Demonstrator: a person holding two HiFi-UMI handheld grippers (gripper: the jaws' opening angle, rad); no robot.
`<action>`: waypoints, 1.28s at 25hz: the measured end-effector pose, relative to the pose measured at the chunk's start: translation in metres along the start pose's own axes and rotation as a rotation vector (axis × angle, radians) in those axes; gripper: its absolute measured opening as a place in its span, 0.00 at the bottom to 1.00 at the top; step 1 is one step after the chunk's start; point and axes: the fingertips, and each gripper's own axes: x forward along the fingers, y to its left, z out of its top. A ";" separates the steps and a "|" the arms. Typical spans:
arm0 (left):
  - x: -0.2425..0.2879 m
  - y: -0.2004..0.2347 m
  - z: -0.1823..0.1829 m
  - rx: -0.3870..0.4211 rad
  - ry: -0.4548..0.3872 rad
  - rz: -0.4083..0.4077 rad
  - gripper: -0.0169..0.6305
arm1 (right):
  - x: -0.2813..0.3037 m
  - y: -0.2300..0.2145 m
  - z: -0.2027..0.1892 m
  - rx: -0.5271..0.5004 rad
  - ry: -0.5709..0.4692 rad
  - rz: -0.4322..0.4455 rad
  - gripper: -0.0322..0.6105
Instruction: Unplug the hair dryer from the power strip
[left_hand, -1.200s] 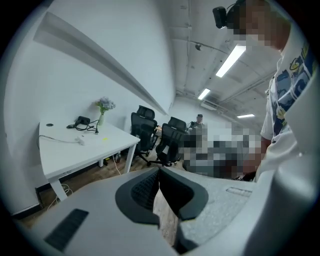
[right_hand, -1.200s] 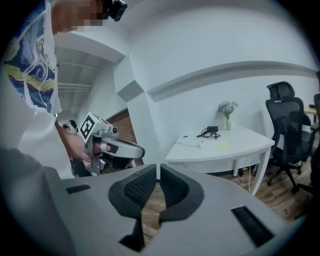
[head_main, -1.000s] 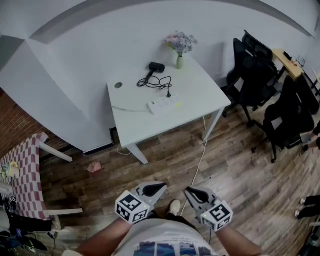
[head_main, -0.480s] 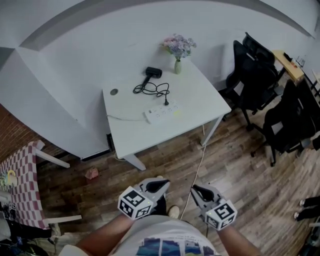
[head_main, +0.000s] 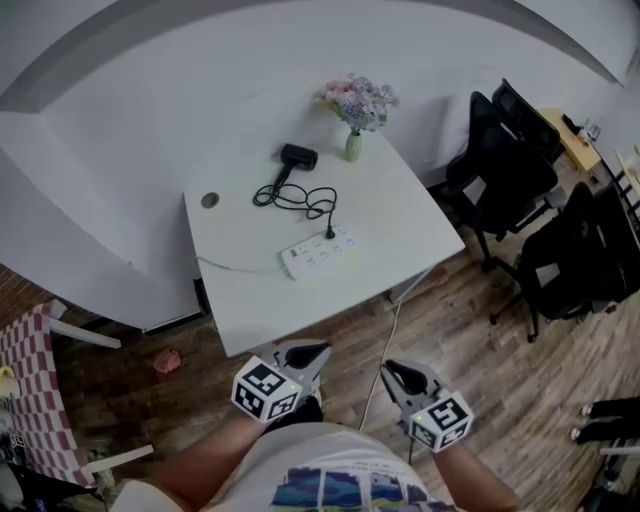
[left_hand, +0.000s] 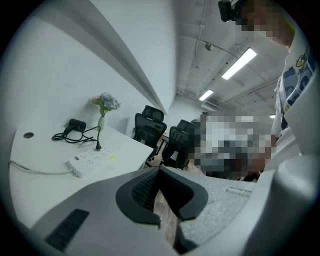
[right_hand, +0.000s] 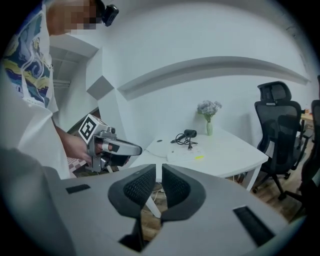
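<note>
White surface (head_main: 400, 230), both grippers held low in front of it, well apart from it.
Left gripper (head_main: 314, 352) jaws pressed together, right gripper (head_main: 390, 370) jaws a slit apart, both empty. Power strip (head_main: 320, 252) mid-surface; hair dryer (head_main: 297, 156) behind it, plug (head_main: 328, 235) in strip.
</note>
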 end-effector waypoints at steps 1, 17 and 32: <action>0.003 0.011 0.003 0.000 0.005 0.002 0.03 | 0.011 -0.004 0.005 -0.001 0.001 0.001 0.09; 0.036 0.145 0.006 -0.014 0.066 0.024 0.03 | 0.134 -0.041 0.050 -0.069 0.058 -0.004 0.22; 0.095 0.221 -0.003 -0.023 0.180 0.138 0.03 | 0.214 -0.118 0.058 -0.117 0.139 0.076 0.22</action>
